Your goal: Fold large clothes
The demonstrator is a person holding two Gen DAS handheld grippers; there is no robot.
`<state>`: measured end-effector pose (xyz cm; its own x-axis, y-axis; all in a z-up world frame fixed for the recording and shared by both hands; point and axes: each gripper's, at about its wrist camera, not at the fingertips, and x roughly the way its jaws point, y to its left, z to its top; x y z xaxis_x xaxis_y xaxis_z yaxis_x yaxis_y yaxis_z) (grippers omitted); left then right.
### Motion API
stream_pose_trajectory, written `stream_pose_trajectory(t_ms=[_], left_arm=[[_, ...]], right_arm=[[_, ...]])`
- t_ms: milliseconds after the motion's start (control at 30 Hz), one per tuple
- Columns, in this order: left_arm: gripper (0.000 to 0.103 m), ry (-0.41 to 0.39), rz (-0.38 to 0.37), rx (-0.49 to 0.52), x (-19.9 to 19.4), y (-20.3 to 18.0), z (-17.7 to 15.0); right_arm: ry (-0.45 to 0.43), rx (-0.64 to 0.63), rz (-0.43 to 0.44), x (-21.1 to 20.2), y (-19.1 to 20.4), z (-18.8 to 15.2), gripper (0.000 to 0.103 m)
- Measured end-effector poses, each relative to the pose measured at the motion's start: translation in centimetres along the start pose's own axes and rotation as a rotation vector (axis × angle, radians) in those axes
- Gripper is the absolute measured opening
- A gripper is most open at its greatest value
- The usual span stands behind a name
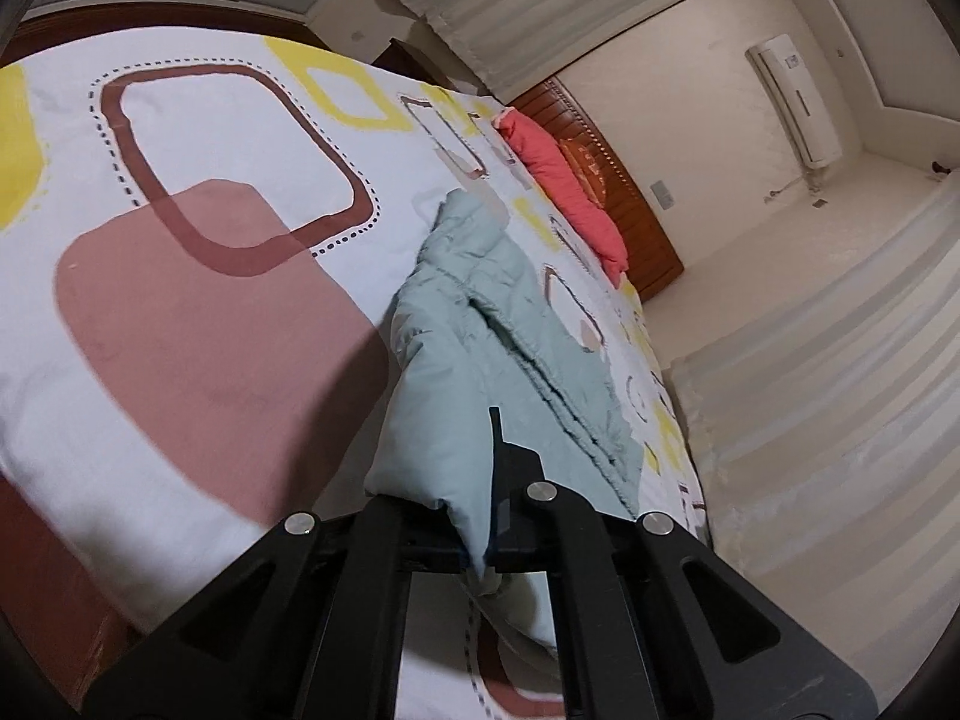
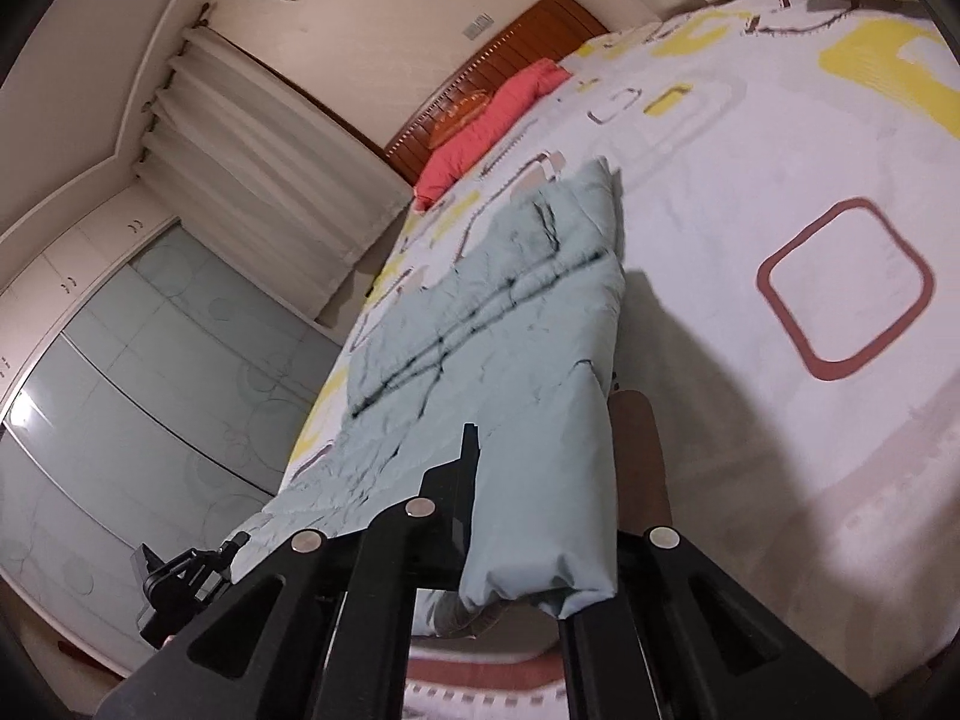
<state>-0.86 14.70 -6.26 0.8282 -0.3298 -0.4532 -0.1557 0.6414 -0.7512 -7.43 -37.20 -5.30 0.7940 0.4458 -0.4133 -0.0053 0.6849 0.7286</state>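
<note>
Left gripper (image 1: 489, 480): jaws together, clamped on a fold of the pale green quilted garment (image 1: 480, 324). The cloth bunches over the near finger and hangs down between the two black arms of the tool.

Right gripper (image 2: 474, 480): jaws together as well, pinching another edge of the same garment (image 2: 498, 324). A rolled hem drapes across the right side of the tool and hides that finger; only the left finger tip shows above the fabric.

Garment: stretched away from both grippers along the edge of the bed, near end lifted off the bedcover (image 1: 198, 330), far end lying on it. Dark stitch lines and creases run across its surface in the right wrist view.

Bedcover: white with brown rounded squares and yellow patches. A coral pillow (image 1: 564, 180) lies at the wooden headboard (image 1: 636, 210). Striped curtains (image 2: 264, 180) and a wall air conditioner (image 1: 792, 102) beyond. The left gripper shows small at lower left in the right wrist view.
</note>
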Motion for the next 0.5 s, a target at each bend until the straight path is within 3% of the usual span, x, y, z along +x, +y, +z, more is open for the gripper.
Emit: stream_pose_trajectory(t_ms=[233,500], left_arm=[[0.002,-0.036,-0.043,0.085,-3.8,-2.7,0.0],[0.002,-0.066,-0.043,0.131,2.7,-5.6,4.5]], right_arm=[[-0.031,-0.003,0.027,-2.1,1.1,0.1,0.003],[-0.026,-0.016,0.024,3.6,1.6,6.3,0.003]])
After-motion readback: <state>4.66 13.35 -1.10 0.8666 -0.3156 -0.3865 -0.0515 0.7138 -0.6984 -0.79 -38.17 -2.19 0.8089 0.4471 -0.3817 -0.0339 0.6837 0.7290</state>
